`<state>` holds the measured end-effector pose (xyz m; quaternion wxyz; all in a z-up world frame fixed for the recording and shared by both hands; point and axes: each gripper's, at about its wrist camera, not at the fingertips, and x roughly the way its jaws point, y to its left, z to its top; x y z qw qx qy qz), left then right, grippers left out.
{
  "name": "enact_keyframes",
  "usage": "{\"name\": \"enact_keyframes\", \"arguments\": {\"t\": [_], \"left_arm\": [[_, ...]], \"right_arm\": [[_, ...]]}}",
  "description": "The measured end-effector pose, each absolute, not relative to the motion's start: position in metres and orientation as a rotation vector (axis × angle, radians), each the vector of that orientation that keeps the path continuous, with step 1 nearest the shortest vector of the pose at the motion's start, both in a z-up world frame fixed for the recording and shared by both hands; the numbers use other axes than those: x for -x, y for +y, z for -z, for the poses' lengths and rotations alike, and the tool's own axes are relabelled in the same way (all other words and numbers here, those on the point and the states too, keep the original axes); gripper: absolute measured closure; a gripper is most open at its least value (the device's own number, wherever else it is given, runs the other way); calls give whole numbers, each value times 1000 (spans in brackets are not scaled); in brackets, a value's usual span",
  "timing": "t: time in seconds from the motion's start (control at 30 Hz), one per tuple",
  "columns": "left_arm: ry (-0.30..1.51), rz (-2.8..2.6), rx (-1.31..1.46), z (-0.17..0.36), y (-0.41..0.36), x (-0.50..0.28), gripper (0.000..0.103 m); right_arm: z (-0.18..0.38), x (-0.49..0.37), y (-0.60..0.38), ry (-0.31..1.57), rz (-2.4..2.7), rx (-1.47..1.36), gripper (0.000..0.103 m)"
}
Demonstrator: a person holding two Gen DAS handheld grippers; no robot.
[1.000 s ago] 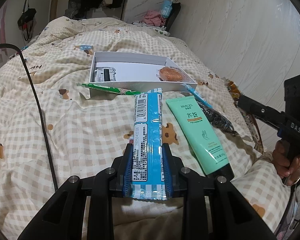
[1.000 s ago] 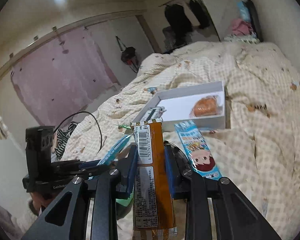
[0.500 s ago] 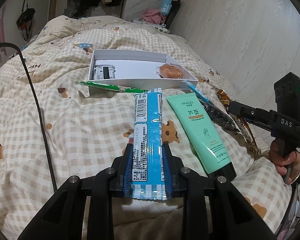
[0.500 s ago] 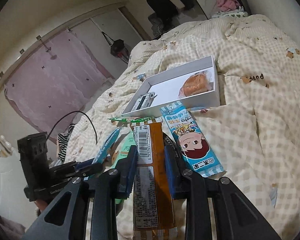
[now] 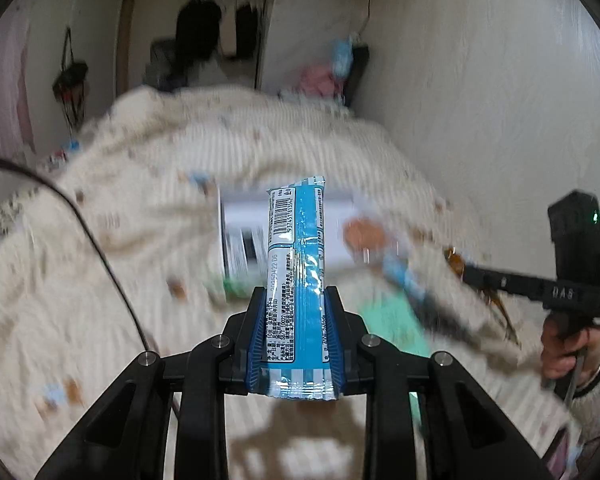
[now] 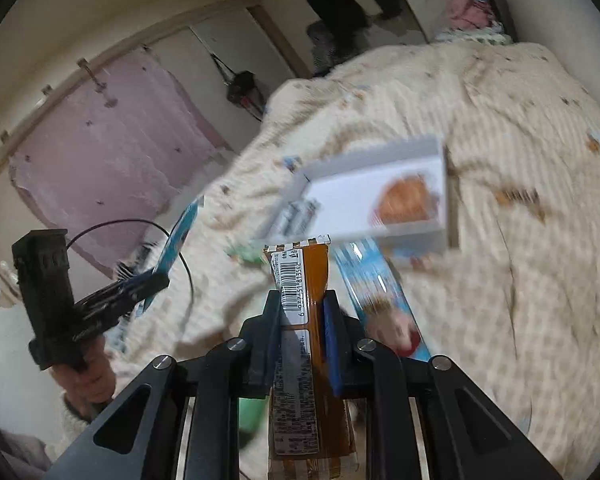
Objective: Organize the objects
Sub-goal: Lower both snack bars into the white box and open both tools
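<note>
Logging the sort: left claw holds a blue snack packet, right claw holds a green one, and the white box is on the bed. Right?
Not quite. The right wrist view shows the right claw closing on a brown snack packet, not green. The rest is right.

Left gripper (image 5: 296, 334), angled downward, is clamped on a blue wrapper (image 5: 296, 264); right gripper (image 6: 302, 328), likewise angled downward, has jaws closing on a brown wrapper (image 6: 300, 292) between them, each handle gripped by a hand (image 5: 568, 346)

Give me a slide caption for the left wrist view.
Left gripper holds a blue snack packet above the bed, white box blurred behind.
</note>
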<state>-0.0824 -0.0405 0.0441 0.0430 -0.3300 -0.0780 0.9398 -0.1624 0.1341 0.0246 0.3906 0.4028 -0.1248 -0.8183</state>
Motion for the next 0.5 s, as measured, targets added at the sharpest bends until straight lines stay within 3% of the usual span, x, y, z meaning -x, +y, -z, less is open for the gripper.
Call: {"name": "enact_keyframes", "arguments": {"t": [0.13, 0.27, 0.5], "left_arm": [[-331, -2935, 878, -76, -46, 118, 73], [-307, -2975, 825, -83, -37, 161, 73], [-485, -3041, 1052, -13, -31, 241, 73]], "right_arm": [[-48, 189, 118, -361, 2062, -947, 82], [-50, 218, 93, -374, 2078, -907, 82], [-14, 284, 67, -497, 2181, -960, 82]]}}
